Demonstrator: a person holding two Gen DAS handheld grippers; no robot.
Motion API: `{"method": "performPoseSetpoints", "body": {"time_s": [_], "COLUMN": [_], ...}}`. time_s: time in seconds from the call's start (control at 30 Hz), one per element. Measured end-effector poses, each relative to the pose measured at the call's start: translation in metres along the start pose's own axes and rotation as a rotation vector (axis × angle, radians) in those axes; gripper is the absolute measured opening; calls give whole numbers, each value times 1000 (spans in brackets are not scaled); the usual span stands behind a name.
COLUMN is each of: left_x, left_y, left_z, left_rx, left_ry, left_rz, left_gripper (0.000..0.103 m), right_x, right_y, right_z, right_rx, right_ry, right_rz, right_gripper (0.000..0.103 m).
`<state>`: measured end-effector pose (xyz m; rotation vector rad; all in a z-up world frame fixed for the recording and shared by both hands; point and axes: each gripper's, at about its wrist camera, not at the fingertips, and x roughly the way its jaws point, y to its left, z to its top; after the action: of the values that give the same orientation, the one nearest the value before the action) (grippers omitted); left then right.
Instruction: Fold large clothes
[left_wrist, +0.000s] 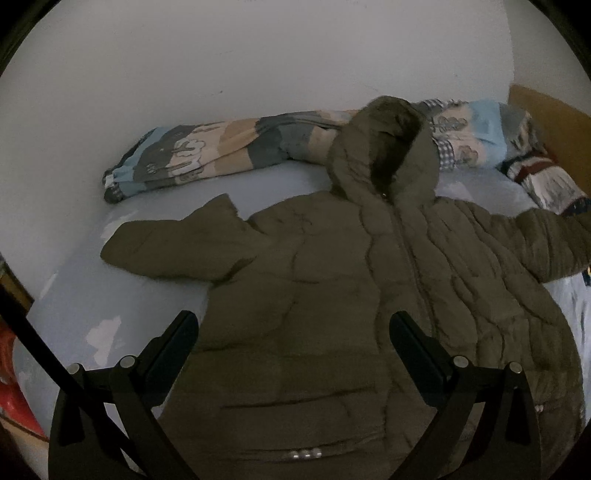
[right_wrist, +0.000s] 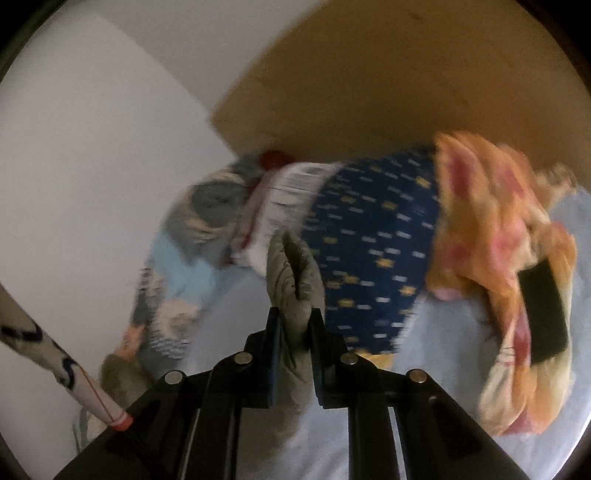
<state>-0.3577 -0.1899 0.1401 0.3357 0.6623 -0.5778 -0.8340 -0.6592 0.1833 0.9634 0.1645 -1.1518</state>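
Olive coat (left_wrist: 332, 277) lies spread flat, unfolded, filling the frame's centre. Left gripper (left_wrist: 293, 332) jaws wide, empty; right gripper (right_wrist: 294, 325) jaws pinch its sleeve (right_wrist: 291, 273).

Bare sheet (left_wrist: 92, 295) left of the jacket (left_wrist: 332, 295); rolled quilt (left_wrist: 207, 151) along the wall (left_wrist: 184, 66).

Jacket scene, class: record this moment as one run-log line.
jacket: spread on bed, unfolded | left hand-held gripper: open, above hem | right hand-held gripper: shut on sleeve
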Motion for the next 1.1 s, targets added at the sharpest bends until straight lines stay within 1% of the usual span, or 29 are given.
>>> {"method": "performPoseSetpoints", "body": {"time_s": [0.1, 0.13, 0.27, 0.3, 0.33, 0.4, 0.47, 0.53, 0.6, 0.63, 0.67, 0.73, 0.77, 0.8, 0.87, 0.93, 1.03, 1.1], "left_x": [-3, -4, -10, -12, -14, -17, -19, -19, -18, -16, -16, -15, -13, -13, -11, -9, -2, 1], "left_y": [15, 20, 38, 44, 50, 60, 70, 79, 85, 89, 90, 95, 97, 98, 101, 102, 100, 100], "left_z": [2, 3, 3, 3, 3, 3, 3, 2, -1, -2, -3, -4, -3, -4, -4, -4, -2, -2], "left_rx": [-29, -39, -72, -84, -92, -109, -125, -140, -155, -164, -168, -181, -189, -196, -208, -216, -225, -229], "left_ry": [1, 0, -4, -5, -7, -14, -16, -7, 10, 20, 23, 31, 35, 38, 42, 49, 73, 87], "left_rz": [-1, -1, -3, -5, -7, -5, 2, 5, 4, 5, 8, 18, 18, 19, 25, 30, 26, 17], "left_gripper": [103, 103, 103, 103, 103, 103, 103, 103, 103, 103, 103, 103, 103, 103, 103, 103, 103, 103], "right_x": [-25, -36, -80, -90, -99, -113, -121, -120, -114, -107, -99, -74, -62, -46, -15, 13, 38, 54], "right_y": [64, 90, 160, 184, 197, 238, 269, 297, 315, 328, 331, 345, 346, 350, 352, 353, 355, 353], "right_z": [-3, -9, -46, -60, -72, -105, -144, -185, -224, -251, -268, -321, -338, -364, -403, -435, -471, -484], "right_rx": [-71, -103, -212, -250, -278, -349, -414, -475, -544, -580, -591, -610, -621, -631, -633, -626, -629, -654], "right_ry": [-3, -1, 21, 32, 41, 80, 123, 176, 212, 235, 259, 334, 356, 392, 465, 532, 589, 634], "right_rz": [84, 118, 231, 263, 285, 342, 382, 415, 424, 425, 429, 422, 413, 402, 382, 373, 374, 371], "right_gripper": [16, 16, 16, 16, 16, 16, 16, 16, 16, 15, 15, 15, 15, 15, 15, 15, 15, 17]}}
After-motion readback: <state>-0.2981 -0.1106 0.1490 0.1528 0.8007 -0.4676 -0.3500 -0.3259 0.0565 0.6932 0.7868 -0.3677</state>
